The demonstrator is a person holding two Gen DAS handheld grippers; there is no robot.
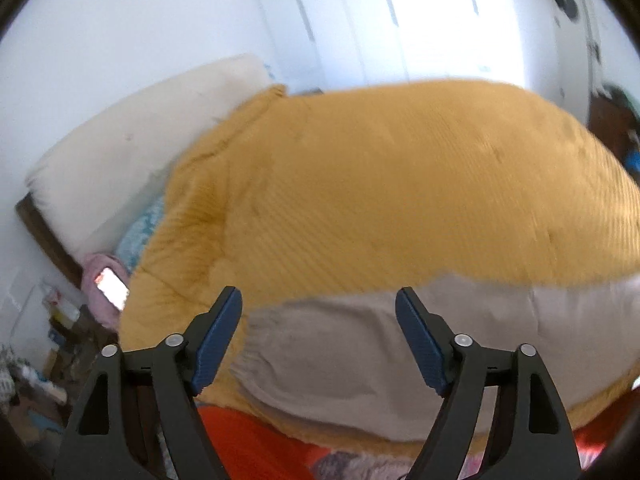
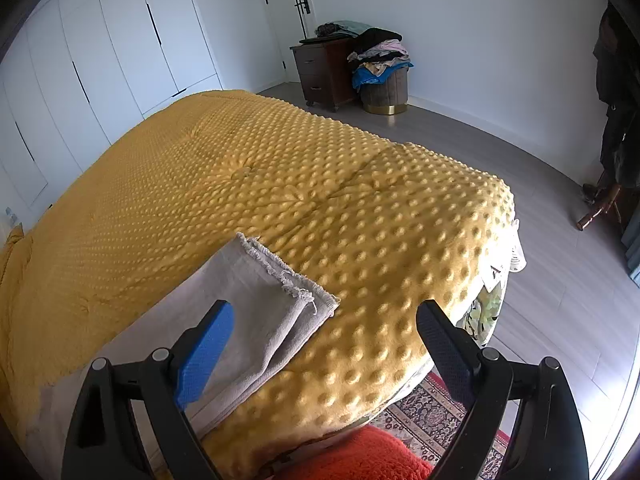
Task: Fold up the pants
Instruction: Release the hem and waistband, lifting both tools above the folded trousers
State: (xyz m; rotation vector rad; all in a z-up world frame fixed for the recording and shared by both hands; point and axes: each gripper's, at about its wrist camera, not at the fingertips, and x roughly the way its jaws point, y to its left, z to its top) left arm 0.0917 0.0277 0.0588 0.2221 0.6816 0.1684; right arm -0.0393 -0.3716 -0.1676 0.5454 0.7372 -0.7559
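pants (image 2: 256, 304) flat on the yellow dimpled blanket (image 2: 280, 184) on the bed, near its front edge, beige/grey fabric

long axis runs along that front edge: elasticated waistband end (image 1: 256, 332) toward the pillow side, frayed leg hems (image 2: 288, 276) toward the foot of the bed. Legs look stacked one over the other, hems roughly aligned, though I can't tell how exact the overlap is

left gripper (image 1: 318, 336): jaws spread wide, nothing between the pads, above the waistband end and clear of the cloth. Left view is motion-blurred

right gripper (image 2: 324, 344): jaws spread wide, nothing pinched. In the right view the left pad sits over the hem-end fabric, the right pad over bare blanket; contact with the cloth not visible, looks clear of it

white pillow (image 1: 132, 144) at the head of the bed, left view. Past the foot: dark wood cabinet (image 2: 324, 68) and a round stool piled with clothes (image 2: 380, 64). Patterned rug (image 2: 432, 420) on the floor by the bed, orange fabric (image 2: 360, 456) at bottom of frame
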